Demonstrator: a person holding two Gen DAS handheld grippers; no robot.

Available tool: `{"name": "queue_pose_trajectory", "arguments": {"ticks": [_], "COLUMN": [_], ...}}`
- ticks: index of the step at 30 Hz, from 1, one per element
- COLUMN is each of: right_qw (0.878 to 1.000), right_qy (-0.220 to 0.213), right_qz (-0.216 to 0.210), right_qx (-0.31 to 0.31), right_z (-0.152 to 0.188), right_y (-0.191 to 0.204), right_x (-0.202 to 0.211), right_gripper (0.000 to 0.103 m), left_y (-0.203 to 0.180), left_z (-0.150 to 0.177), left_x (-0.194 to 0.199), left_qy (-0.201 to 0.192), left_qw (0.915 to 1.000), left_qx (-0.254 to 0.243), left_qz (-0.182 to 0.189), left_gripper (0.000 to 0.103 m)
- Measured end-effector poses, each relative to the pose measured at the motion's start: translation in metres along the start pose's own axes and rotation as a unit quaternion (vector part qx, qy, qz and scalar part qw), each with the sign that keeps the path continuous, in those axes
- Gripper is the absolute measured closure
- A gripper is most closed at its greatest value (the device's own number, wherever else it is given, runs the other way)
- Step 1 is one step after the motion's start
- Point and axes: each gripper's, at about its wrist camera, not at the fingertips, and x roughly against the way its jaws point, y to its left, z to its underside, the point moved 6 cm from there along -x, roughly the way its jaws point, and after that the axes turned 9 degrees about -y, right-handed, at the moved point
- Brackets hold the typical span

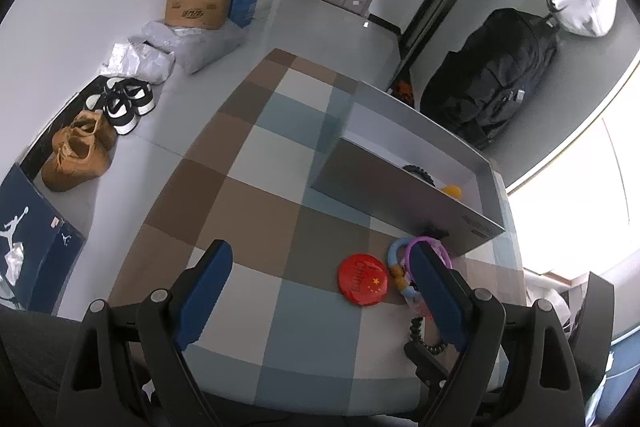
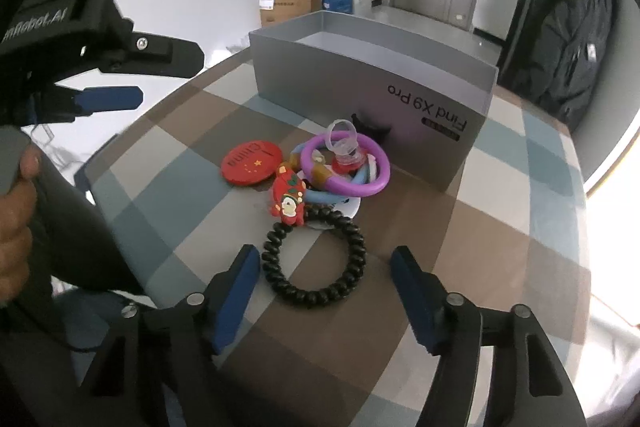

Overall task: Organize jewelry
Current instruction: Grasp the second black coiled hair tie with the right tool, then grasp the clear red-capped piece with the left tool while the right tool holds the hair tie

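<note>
A: Where is the black coil band (image 2: 314, 259) found, as taken from the right wrist view?

B: It is laid flat on the checked tablecloth (image 2: 500, 227), straight ahead at twelve o'clock of the right gripper (image 2: 326, 269), its near arc set between the two blue pads. No long axis can be given (it is a ring, near enough round), so no turn of the wrist seems called for.

A: And is it held?

B: Not as far as can be seen. The jaws are part-way apart, a gap is left on each side of the coil, and nothing is pressed. On the left side the gap is slight, on the right much wider.

A: What lies beyond it?

B: At its twelve o'clock rim the red figure charm (image 2: 288, 201) is touched; further on, the purple ring (image 2: 344, 163) and blue ring are piled, with the red round badge (image 2: 250, 163) at eleven o'clock. The grey box (image 2: 360, 99), open-topped, is stood behind them all.

A: And the other hand?

B: The left gripper (image 1: 320, 287) is held wide and empty, above the cloth, with the badge just inside its right pad and the pile at two o'clock. The right is judged the nearer to the coil; a closing stroke would likely be enough, though the charm could be dragged along.
</note>
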Motion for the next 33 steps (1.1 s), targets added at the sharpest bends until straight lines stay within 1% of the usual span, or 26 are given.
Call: {"name": "queue_pose_trajectory", "arguments": {"ticks": [3,6,8,11,15,21,24,26,28,31,33], "right_qw": [1.0,1.0,1.0,1.0,1.0,0.999,0.999,0.999,0.998,0.996,0.995], "right_qy": [0.0,-0.001,-0.001,0.0,0.003,-0.001,-0.003,-0.005,-0.006,-0.012,-0.017], "right_qz": [0.0,0.005,0.007,0.005,0.004,-0.003,0.007,0.012,0.013,0.008,0.009], "right_qx": [-0.009,-0.009,-0.01,-0.015,-0.022,-0.039,-0.043,-0.052,-0.066,-0.087,-0.096], "right_z": [0.0,-0.001,-0.001,-0.001,0.0,-0.001,-0.001,-0.001,0.0,-0.001,-0.002], "right_y": [-0.003,-0.005,-0.007,-0.009,-0.013,-0.022,-0.028,-0.034,-0.04,-0.048,-0.054], "right_x": [0.0,0.001,0.001,0.004,0.008,0.018,0.023,0.027,0.029,0.034,0.039], "right_gripper": [0.04,0.045,0.054,0.056,0.058,0.058,0.058,0.058,0.058,0.058,0.058], "left_y": [0.002,0.001,0.0,-0.002,-0.004,-0.013,-0.021,-0.029,-0.041,-0.061,-0.07], "left_z": [0.001,0.001,0.002,0.002,0.002,0.007,0.01,0.013,0.02,0.031,0.038], "left_x": [-0.001,-0.002,-0.002,-0.001,0.0,0.002,0.002,0.002,0.002,0.0,0.001], "left_qy": [0.003,0.002,0.003,0.001,-0.001,0.003,0.006,0.014,0.023,0.039,0.048], "left_qw": [1.0,1.0,1.0,1.0,0.9999,0.9995,0.9986,0.9973,0.9952,0.9916,0.9896], "left_qx": [0.008,0.002,0.0,-0.003,-0.006,-0.016,-0.024,-0.03,-0.043,-0.07,-0.078], "left_qz": [-0.001,-0.002,-0.002,0.003,0.01,0.027,0.046,0.065,0.084,0.101,0.111], "left_gripper": [0.016,0.016,0.016,0.016,0.016,0.016,0.016,0.016,0.016,0.016,0.016]}}
